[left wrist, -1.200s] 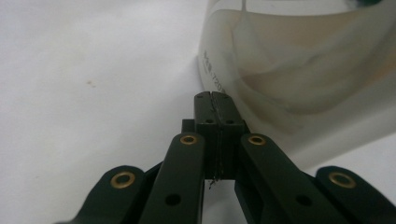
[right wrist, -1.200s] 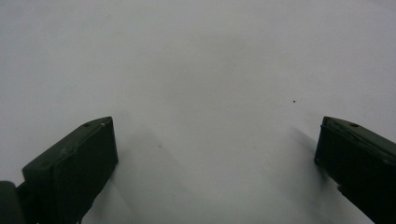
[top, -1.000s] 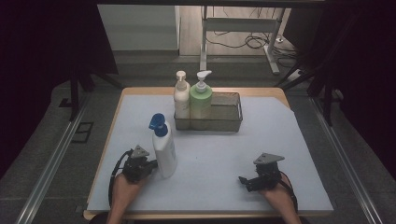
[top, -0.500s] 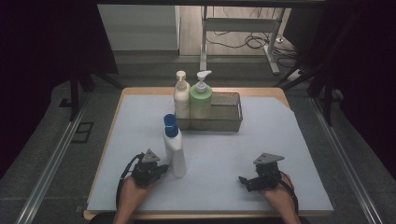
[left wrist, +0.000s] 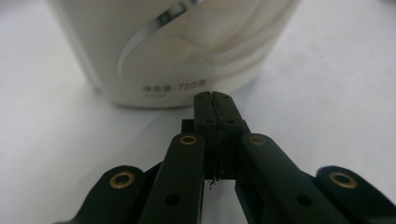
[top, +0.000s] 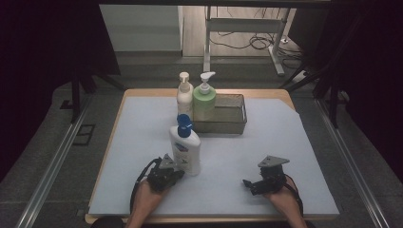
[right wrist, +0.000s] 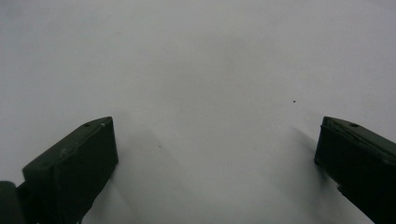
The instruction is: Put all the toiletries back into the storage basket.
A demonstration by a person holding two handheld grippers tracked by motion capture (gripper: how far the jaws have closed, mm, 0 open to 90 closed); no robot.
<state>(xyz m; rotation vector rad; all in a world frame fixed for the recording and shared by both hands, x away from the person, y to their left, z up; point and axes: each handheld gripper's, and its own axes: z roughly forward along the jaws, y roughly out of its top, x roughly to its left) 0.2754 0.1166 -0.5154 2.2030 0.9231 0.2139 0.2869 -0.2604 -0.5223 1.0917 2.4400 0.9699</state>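
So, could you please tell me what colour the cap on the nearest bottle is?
Blue cap, white bottle; clearest in the high view.

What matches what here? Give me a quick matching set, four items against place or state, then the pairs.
Items:
1. blue-capped white bottle
2. green pump bottle
3. left hand-held gripper
4. right hand-held gripper

Place or state:
A. jaws wide apart, nothing between them
B. standing in the mesh basket
C. jaws shut, tips at the bottle's base
D. upright on the mat, in front of the basket

Pairs: 1-D, 2-B, 3-C, 4-A
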